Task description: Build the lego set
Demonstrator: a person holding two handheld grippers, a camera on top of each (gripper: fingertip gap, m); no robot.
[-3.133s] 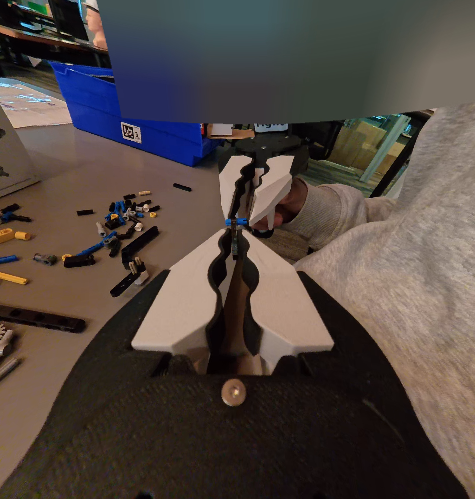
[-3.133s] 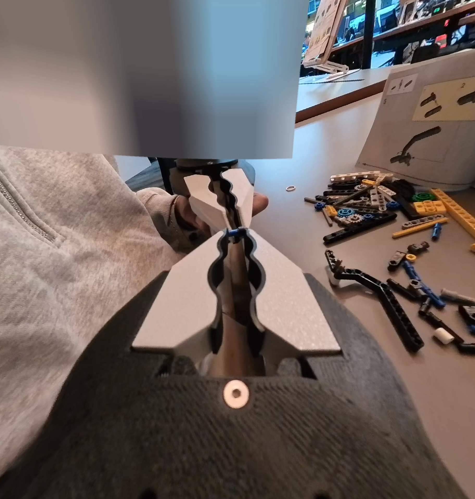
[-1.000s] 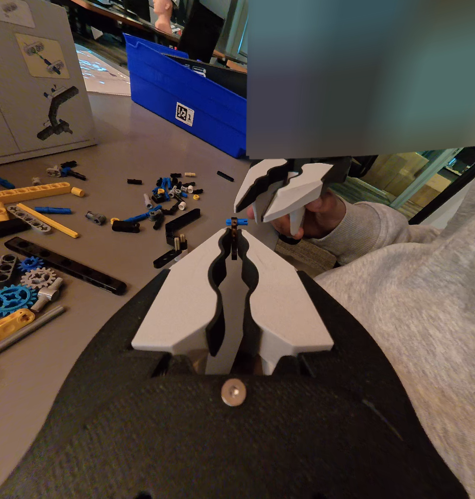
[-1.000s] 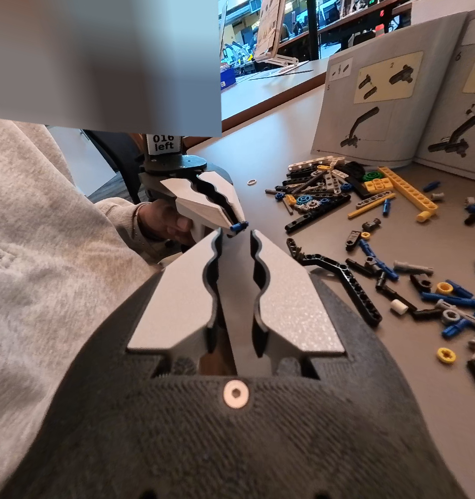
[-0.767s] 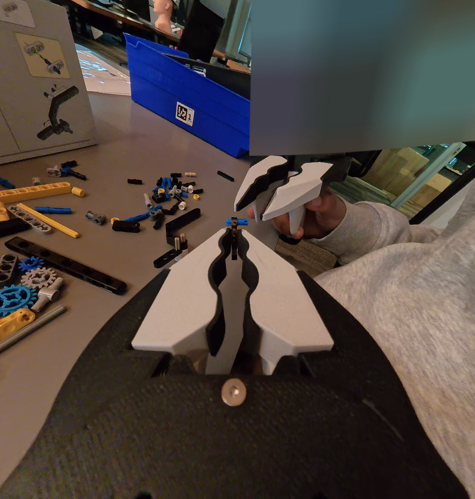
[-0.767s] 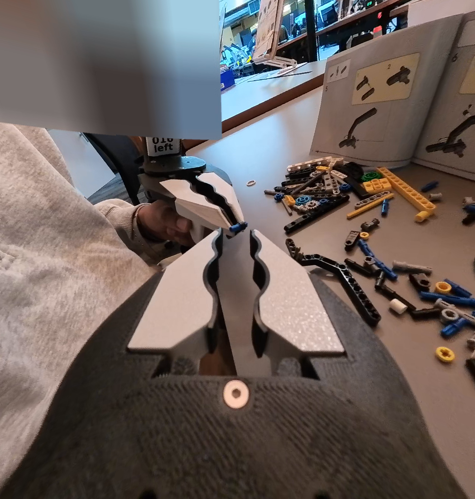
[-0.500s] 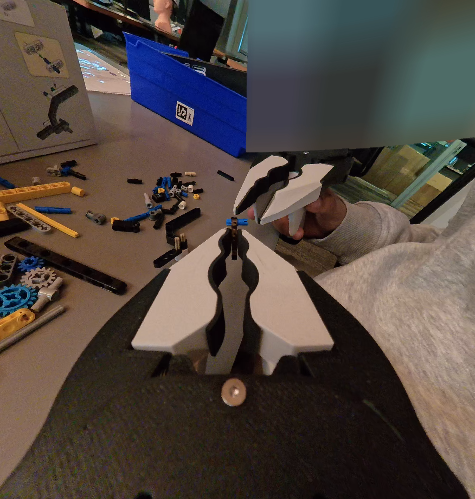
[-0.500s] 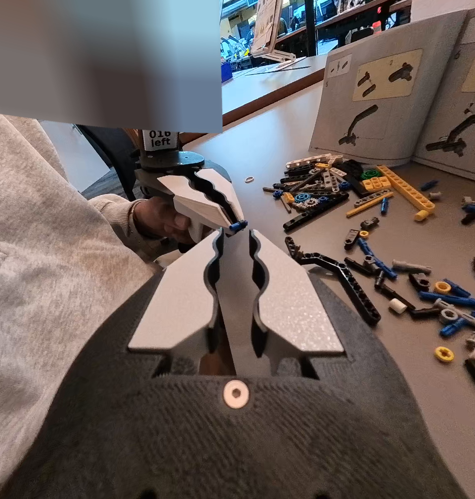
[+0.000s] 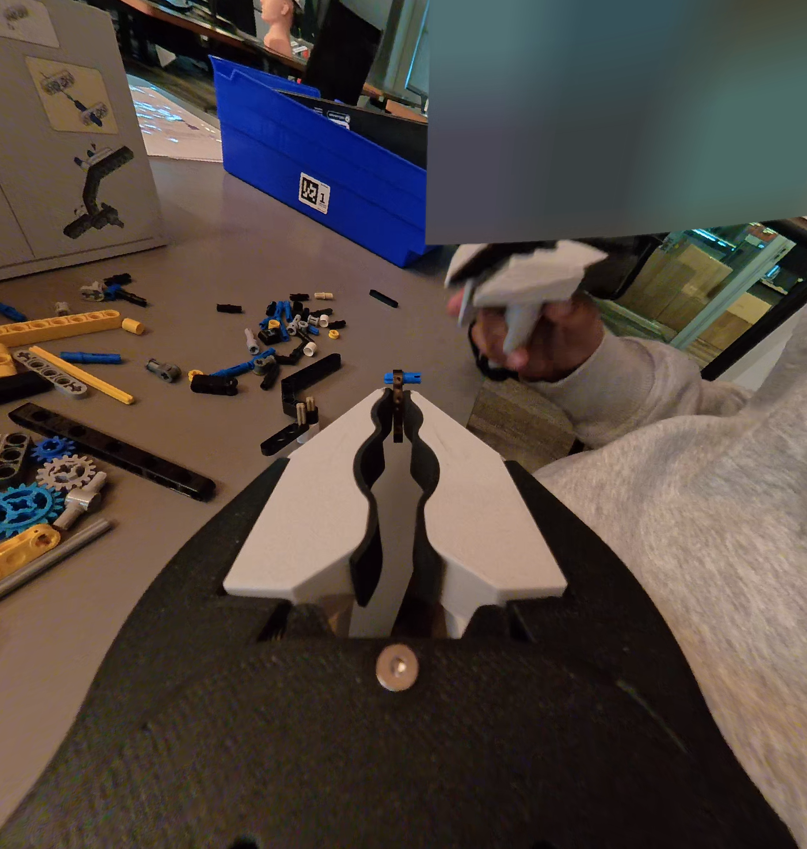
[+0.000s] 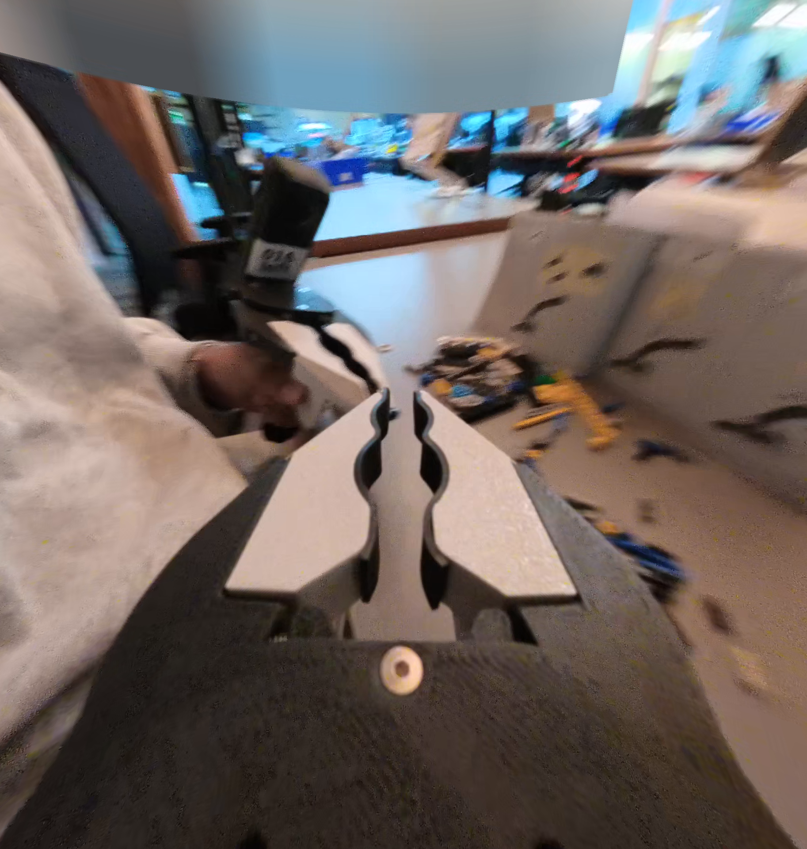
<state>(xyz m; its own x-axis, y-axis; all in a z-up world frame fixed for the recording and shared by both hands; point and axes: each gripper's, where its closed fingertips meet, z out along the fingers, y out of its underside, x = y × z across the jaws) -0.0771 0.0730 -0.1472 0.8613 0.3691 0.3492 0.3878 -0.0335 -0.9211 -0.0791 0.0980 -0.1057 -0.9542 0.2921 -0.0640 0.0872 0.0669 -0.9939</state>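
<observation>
1. Lego parts lie loose across the table [image 9: 218,257]: a long black beam [image 9: 112,452] and blue gear [image 9: 18,510] toward the left edge, a bent black beam [image 9: 300,390] nearer the middle, small pins in a scatter [image 9: 291,321] beyond it, with the instruction sheet [image 9: 62,151] and a blue bin [image 9: 319,174] at the back.
2. The left gripper [image 9: 398,399] is closed on a thin dark piece [image 9: 397,409] held upright above the table, with a blue pin [image 9: 402,377] crosswise through its top end.
3. The right gripper [image 10: 400,406] stands apart with a clear gap between its fingers and holds nothing; its view is smeared with motion blur, so the parts behind it are hard to read.
4. In the left view the right gripper [image 9: 521,285] sits beyond and to the right of the pin, apart from it.
5. Risks, as I judge them:
   - The pin looks only partly seated; a knock from the right gripper could push it out or askew.
   - The dark piece is pinched by a narrow edge near the fingertips, so side force could twist it or drop it among the parts.
   - A fast, blurred reach into the pile may scatter small pins toward the table edge.
</observation>
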